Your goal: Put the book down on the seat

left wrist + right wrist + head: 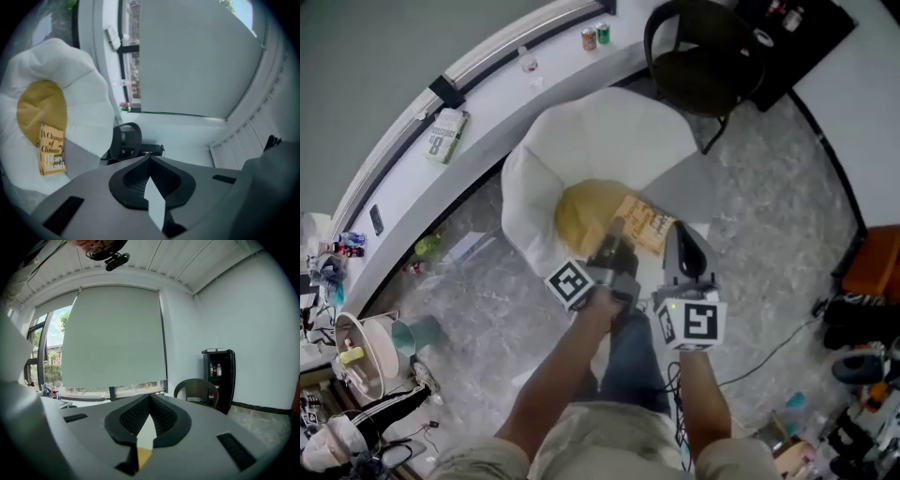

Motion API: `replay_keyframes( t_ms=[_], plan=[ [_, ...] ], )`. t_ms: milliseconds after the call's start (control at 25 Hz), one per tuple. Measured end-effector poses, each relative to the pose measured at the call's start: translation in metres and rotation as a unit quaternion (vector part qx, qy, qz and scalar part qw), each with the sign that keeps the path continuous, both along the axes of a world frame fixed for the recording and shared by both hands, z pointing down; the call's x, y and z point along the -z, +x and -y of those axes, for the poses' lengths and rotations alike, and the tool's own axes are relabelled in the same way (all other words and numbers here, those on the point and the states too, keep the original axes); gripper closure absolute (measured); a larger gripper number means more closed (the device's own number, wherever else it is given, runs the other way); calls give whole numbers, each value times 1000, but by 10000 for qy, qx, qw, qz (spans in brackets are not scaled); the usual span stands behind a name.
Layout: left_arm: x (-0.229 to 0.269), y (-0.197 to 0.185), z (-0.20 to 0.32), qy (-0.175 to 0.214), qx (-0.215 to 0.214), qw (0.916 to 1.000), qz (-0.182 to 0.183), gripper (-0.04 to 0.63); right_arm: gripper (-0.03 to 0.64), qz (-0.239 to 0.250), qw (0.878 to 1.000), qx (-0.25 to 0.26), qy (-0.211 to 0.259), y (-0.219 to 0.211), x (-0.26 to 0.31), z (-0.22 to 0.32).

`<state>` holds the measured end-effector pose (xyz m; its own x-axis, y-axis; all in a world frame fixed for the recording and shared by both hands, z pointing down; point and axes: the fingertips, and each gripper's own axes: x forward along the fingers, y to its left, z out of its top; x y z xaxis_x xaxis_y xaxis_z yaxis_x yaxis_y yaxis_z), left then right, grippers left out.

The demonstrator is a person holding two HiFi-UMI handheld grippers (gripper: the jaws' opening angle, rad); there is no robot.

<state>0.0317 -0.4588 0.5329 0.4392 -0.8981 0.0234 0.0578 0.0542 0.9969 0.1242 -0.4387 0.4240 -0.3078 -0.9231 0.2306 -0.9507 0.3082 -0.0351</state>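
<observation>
book: flat, cover up, on white seat, partly over right edge of yellow cushion.
left gripper: jaws clenched tip to tip, nothing between; well apart from book.
right gripper: jaws likewise pressed together, empty; aimed toward far window blind and dark chair.

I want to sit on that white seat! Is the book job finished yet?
Looks done: the book lies flat on the white seat, at the edge of its yellow middle. Nothing is in hand: the left claw and right claw are both shut and empty, clear of the book. Nothing seems left to do.
</observation>
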Motion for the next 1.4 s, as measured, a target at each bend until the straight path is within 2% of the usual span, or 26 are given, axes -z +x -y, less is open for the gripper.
replay_keyframes(
  t_ms=[80, 240, 320, 360, 400, 440, 480, 560, 600, 720, 800, 840, 960, 1000, 1040, 1120, 1240, 1320, 1360, 1400],
  plan=[
    [22, -3, 3, 195, -162, 9987, 439, 588, 614, 58, 9999, -53, 74, -2, 9, -1],
    [60, -19, 8, 502, -257, 9938, 957, 588, 614, 101, 9996, -209, 180, -10, 19, -2],
    [94, -34, 2, 846, -317, 9870, 1331, 588, 614, 83, 9989, -348, 306, -13, 46, -13],
    [109, -41, -2, 1003, -359, 9806, 1646, 588, 614, 89, 9985, -395, 373, -15, 60, -19],
    [122, -49, -7, 1151, -397, 9705, 2082, 588, 614, 103, 9981, -416, 447, -18, 71, -25],
    [133, -55, -11, 1295, -417, 9569, 2566, 588, 614, 101, 9978, -427, 506, -20, 81, -29],
    [143, -60, -14, 1429, -419, 9398, 3076, 588, 614, 75, 9976, -448, 522, -21, 87, -33],
    [163, -69, -22, 1680, -408, 8986, 4032, 588, 614, 57, 9972, -511, 541, -24, 99, -41],
    [173, -73, -27, 1806, -417, 8795, 4382, 588, 614, 76, 9969, -531, 578, -27, 106, -46],
    [199, -83, -38, 2185, -505, 8353, 5019, 588, 614, 46, 9963, -496, 700, -42, 129, -61],
    [218, -90, -41, 2450, -517, 8018, 5426, 588, 614, -16, 9958, -433, 809, -53, 145, -69],
    [228, -93, -42, 2601, -493, 7813, 5653, 588, 614, -62, 9953, -410, 872, -58, 153, -72],
    [256, -99, -51, 3083, -339, 7121, 6298, 588, 614, -198, 9941, -360, 1002, -68, 169, -81],
    [263, -102, -55, 3208, -294, 6933, 6446, 588, 614, -215, 9939, -356, 1023, -71, 173, -84],
    [270, -106, -59, 3303, -267, 6796, 6545, 588, 614, -223, 9937, -365, 1039, -75, 176, -86],
    [279, -115, -65, 3399, -224, 6648, 6649, 588, 614, -230, 9934, -387, 1057, -81, 181, -89],
    [284, -124, -72, 3392, -145, 6536, 6764, 588, 614, -240, 9937, -291, 1060, -92, 181, -92],
    [284, -124, -81, 3416, -103, 6432, 6852, 588, 614, -295, 9948, -255, 938, -98, 179, -95],
    [286, -125, -85, 3435, -81, 6399, 6874, 588, 614, -331, 9958, -259, 815, -100, 178, -96],
    [287, -125, -87, 3438, -57, 6405, 6867, 588, 614, -351, 9964, -264, 726, -102, 177, -97]
  ],
)
